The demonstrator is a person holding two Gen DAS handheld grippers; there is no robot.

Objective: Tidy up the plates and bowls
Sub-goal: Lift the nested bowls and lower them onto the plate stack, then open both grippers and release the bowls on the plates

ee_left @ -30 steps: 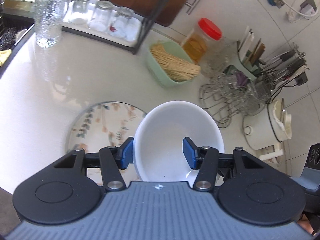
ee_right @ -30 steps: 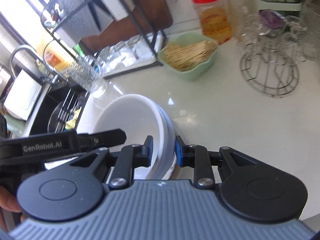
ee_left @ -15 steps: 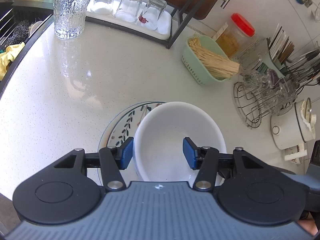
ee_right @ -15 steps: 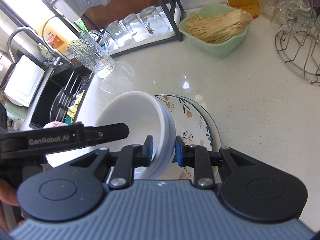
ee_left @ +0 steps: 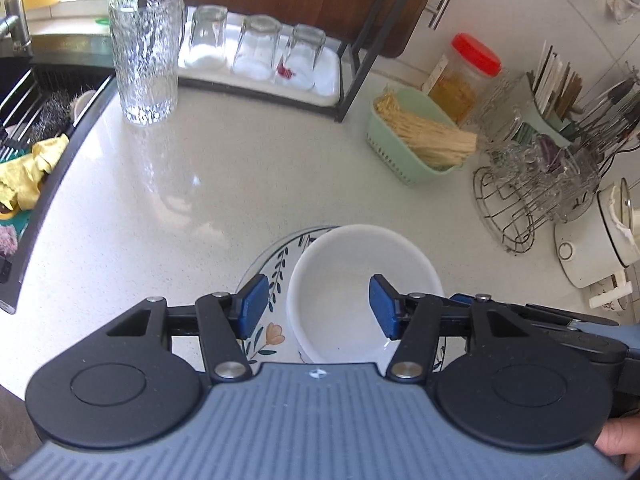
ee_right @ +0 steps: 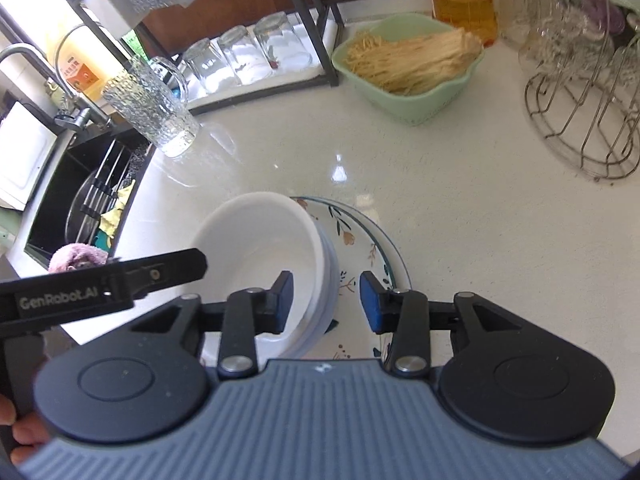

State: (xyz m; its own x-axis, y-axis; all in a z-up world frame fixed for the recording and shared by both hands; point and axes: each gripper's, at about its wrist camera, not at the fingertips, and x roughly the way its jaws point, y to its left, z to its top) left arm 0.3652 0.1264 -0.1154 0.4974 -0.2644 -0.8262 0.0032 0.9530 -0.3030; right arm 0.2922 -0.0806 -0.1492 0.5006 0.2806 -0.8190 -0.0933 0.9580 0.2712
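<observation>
A stack of white bowls (ee_left: 352, 280) (ee_right: 256, 248) sits on a floral plate (ee_left: 272, 332) (ee_right: 360, 240) on the white counter. My left gripper (ee_left: 318, 306) is open, its blue pads straddling the bowls' left rim, apart from it. My right gripper (ee_right: 326, 300) is open, its pads either side of the bowls' right rim with a gap on both sides. The left gripper's arm (ee_right: 100, 284) shows in the right wrist view beside the bowls.
A tall textured glass (ee_left: 144, 52) stands near the sink (ee_left: 32, 128) at left. A rack tray holds upturned glasses (ee_left: 256, 48). A green basket of noodles (ee_left: 416, 140), a red-lidded jar (ee_left: 464, 76), a wire rack (ee_left: 520, 196) and a white pot (ee_left: 596, 240) stand at right.
The bowls came down onto the floral plate. My right gripper opened and let go of the bowls' rim. Both grippers drew back a little.
</observation>
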